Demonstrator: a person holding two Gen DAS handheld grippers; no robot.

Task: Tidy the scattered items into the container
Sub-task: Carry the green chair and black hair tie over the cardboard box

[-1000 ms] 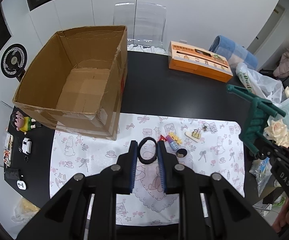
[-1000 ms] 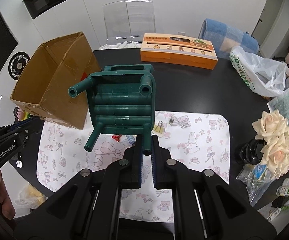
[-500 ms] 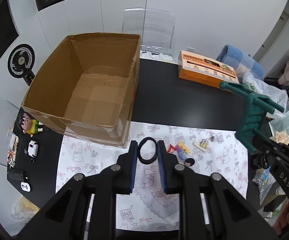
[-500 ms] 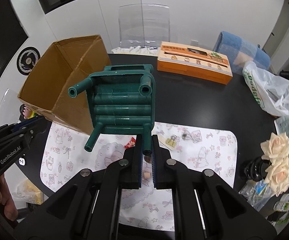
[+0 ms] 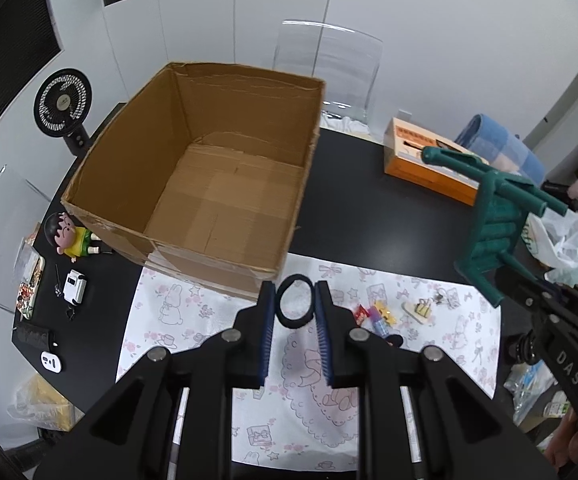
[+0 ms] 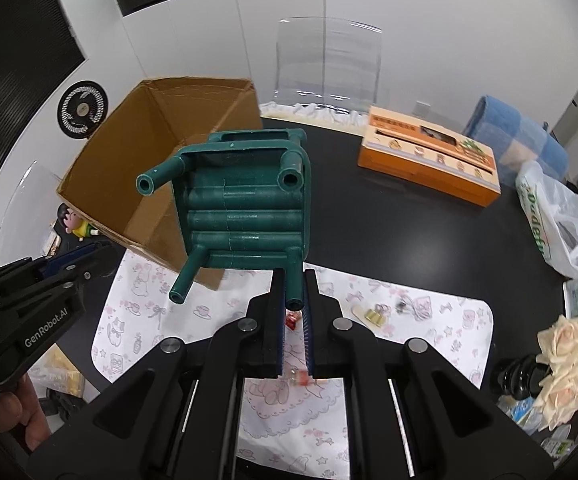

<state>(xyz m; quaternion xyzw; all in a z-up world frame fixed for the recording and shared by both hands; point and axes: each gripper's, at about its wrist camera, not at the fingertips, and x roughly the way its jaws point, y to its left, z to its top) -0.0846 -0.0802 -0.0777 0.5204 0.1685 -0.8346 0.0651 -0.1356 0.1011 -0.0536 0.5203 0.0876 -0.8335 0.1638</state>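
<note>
My left gripper point(image 5: 295, 307) pinches the black hair tie point(image 5: 294, 301); my right gripper point(image 6: 293, 294) clamps one leg of the green toy chair point(image 6: 245, 208), both lifted clear for dropping into the cardboard box point(image 5: 209, 184) ahead-left.

The small plastic toy chair point(image 6: 245, 208) is dark green all over, and the open cardboard box point(image 5: 209, 184) is plain brown against the black tabletop point(image 5: 369, 208). The placemat point(image 5: 193, 316) is white with a pale pink print of rabbits, bows, stars and teacups, under a black elastic hair ring point(image 5: 295, 306). Both black tongs carry blue ribbed pads point(image 6: 308, 320); the long carton point(image 6: 429, 156) is orange, the folded towel point(image 6: 521, 140) blue-checked.
</note>
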